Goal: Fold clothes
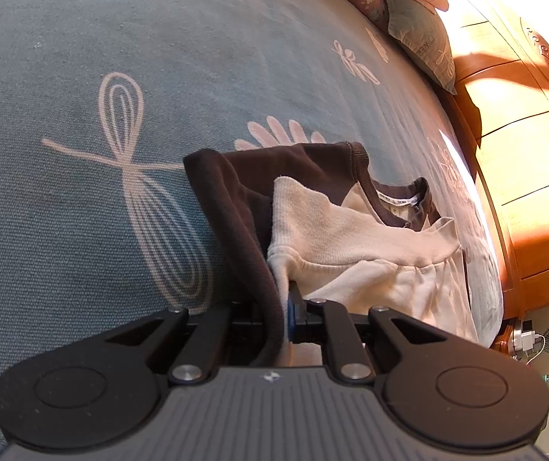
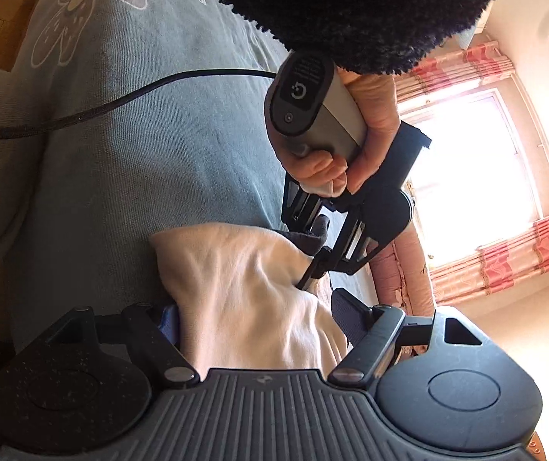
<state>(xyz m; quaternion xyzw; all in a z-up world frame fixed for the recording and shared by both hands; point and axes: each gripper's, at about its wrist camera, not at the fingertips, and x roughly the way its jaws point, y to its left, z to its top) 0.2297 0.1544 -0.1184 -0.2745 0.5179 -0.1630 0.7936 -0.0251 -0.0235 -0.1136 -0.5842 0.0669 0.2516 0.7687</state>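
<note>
A cream and dark brown garment (image 1: 355,238) lay bunched on the blue-green bedspread (image 1: 82,77) with its pale leaf and loop pattern, filling the lower middle of the left wrist view. Its brown collar with a label sat toward the right of centre, and a brown sleeve edge ran down into the left gripper (image 1: 287,319), whose jaws were clenched on the fabric at the bottom of the frame.

In the right wrist view the cream cloth (image 2: 251,296) rose from between the jaws of the right gripper (image 2: 259,330), which were clamped on it at lower centre. Above it, right of centre, a hand (image 2: 355,142) under a dark fuzzy sleeve (image 2: 351,4) held the other gripper's grey handle, its jaws pinching the cream and brown cloth. A black cable (image 2: 120,96) crossed the bedspread at the left. Pillows (image 1: 420,34) lay at the upper right of the left wrist view beside a wooden headboard (image 1: 524,146); a sunlit window with pink curtains (image 2: 505,253) filled the right of the other view
</note>
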